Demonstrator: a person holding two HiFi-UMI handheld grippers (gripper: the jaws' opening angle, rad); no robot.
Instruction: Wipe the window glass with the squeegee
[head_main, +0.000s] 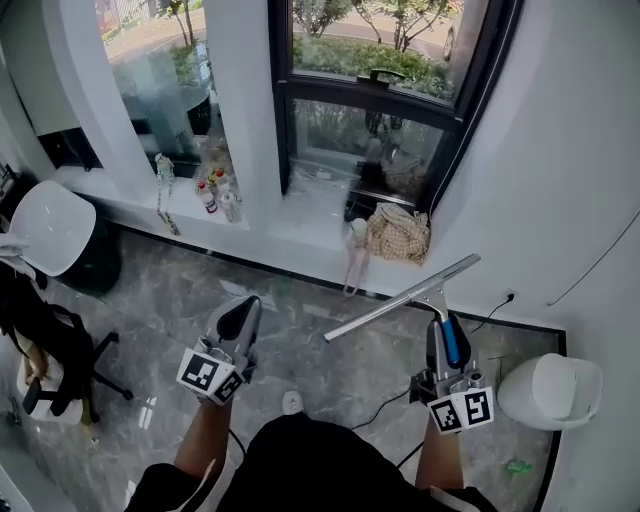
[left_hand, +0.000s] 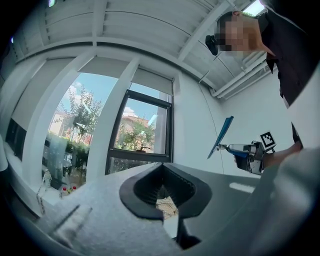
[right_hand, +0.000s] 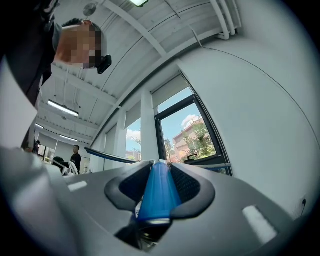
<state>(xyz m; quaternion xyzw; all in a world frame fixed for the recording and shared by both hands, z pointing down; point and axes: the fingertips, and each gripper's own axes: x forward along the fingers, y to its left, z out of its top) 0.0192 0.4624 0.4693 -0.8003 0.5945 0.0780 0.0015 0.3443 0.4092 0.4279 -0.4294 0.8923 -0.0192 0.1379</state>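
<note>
- Clamping the blue handle of the squeegee (right_hand: 159, 192), the right gripper (right_hand: 159, 165) has both jaws pressed against the handle's sides; the handle fills the gap between them.
- From the head view, the right gripper (head_main: 447, 338) is held low in front of the person, over the grey marble floor (head_main: 180, 300).
- The squeegee (head_main: 400, 300) stretches its long metal blade on a slant, with the left end lower and the right end higher. The blade hangs in the air short of the sill and is not touching the glass.
- The left gripper (head_main: 243, 306) sits level with it, well apart to the left. In its own view the left gripper (left_hand: 161, 165) has its jaws drawn together at the tips with nothing between them.
- A white lidded bin (head_main: 552, 390) stands on the floor by the right wall, just beside the right gripper.
- A white chair (head_main: 48, 226) stands at the far left.
- On the window sill (head_main: 310, 225), a checked cloth bundle (head_main: 398, 232) lies at the right end, and small bottles (head_main: 212, 192) cluster further left, past the white pillar.
- Behind the sill rises the dark-framed window glass (head_main: 368, 138), with green trees outside.
</note>
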